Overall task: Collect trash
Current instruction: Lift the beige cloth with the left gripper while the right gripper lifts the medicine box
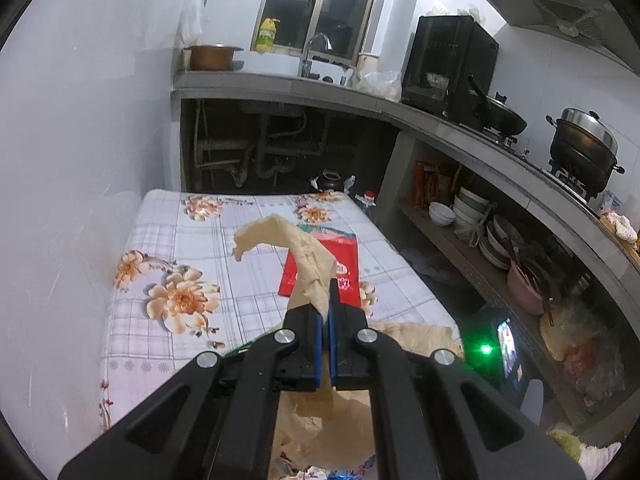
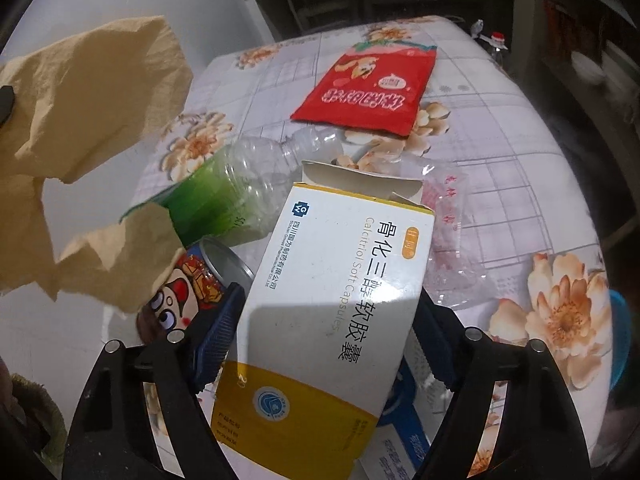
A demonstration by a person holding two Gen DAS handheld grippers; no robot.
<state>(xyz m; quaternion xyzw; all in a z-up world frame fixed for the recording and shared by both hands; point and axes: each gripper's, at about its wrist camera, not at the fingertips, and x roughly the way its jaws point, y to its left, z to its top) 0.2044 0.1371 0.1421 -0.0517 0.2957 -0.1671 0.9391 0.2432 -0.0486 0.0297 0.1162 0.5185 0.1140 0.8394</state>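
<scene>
Left wrist view: the left gripper (image 1: 325,312) has its blue-padded fingers (image 1: 318,332) pressed together on a crumpled tan paper (image 1: 304,256), which rises above the floral tabletop (image 1: 180,240). A red snack packet (image 1: 328,268) lies flat on the tabletop just behind the paper, partly hidden by it. Beyond the tabletop, a kitchen counter (image 1: 280,84) carries a copper-coloured pot (image 1: 210,56), a yellow bottle (image 1: 267,35) at the window and a lidded steamer pot (image 1: 584,144); what these hold cannot be seen. Bowls (image 1: 460,208) are stacked on the shelf under the counter.

Right wrist view: the right gripper (image 2: 328,316) has its fingers (image 2: 218,336) clamped on the two sides of a white-and-yellow medicine box (image 2: 320,320), whose far flap stands open; its inside is out of sight. Beside the box, on its left, lies a clear plastic bottle (image 2: 248,184) with a green label, on its side, apparently empty, neck toward the red snack packet (image 2: 368,84). A cartoon-printed drink can (image 2: 200,276) lies touching the box's left edge. The tan paper (image 2: 92,92) hangs at far left, above the tabletop (image 2: 500,160). A crumpled clear wrapper (image 2: 448,220) lies just right of the box.
</scene>
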